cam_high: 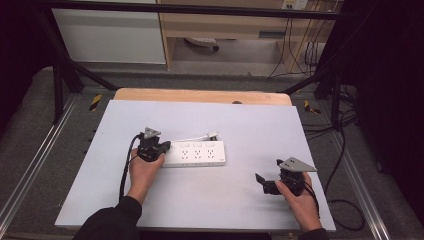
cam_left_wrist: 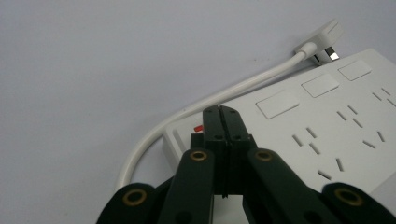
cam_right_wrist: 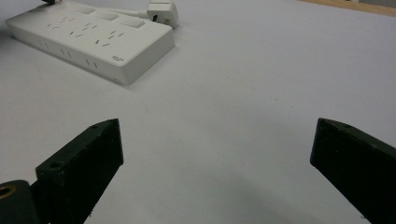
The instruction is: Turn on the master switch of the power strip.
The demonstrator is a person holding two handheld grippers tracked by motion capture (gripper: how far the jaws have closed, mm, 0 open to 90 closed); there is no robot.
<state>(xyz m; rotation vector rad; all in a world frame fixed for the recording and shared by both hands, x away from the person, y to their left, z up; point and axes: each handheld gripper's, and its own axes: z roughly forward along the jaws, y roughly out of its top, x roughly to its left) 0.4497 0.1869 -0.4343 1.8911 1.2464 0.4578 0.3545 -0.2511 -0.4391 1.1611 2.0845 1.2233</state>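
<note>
A white power strip [cam_high: 197,153] [cam_left_wrist: 327,121] [cam_right_wrist: 88,39] lies flat near the middle of the pale table [cam_high: 250,125]. Its white cable [cam_left_wrist: 187,112] curls behind it to a white plug [cam_high: 212,134] [cam_left_wrist: 322,39] [cam_right_wrist: 162,10] lying on the table. My left gripper [cam_high: 162,147] [cam_left_wrist: 219,112] is shut with nothing between its jaws. Its tips rest at the strip's left end, right beside a small red switch [cam_left_wrist: 198,127]. My right gripper [cam_high: 263,182] [cam_right_wrist: 215,135] stands open near the table's front right, holding nothing and well apart from the strip.
A wooden board edge [cam_high: 200,95] runs along the table's far side. Black frame bars [cam_high: 65,70] and loose cables [cam_high: 345,150] lie on the floor around the table. A wooden cabinet [cam_high: 225,25] stands beyond.
</note>
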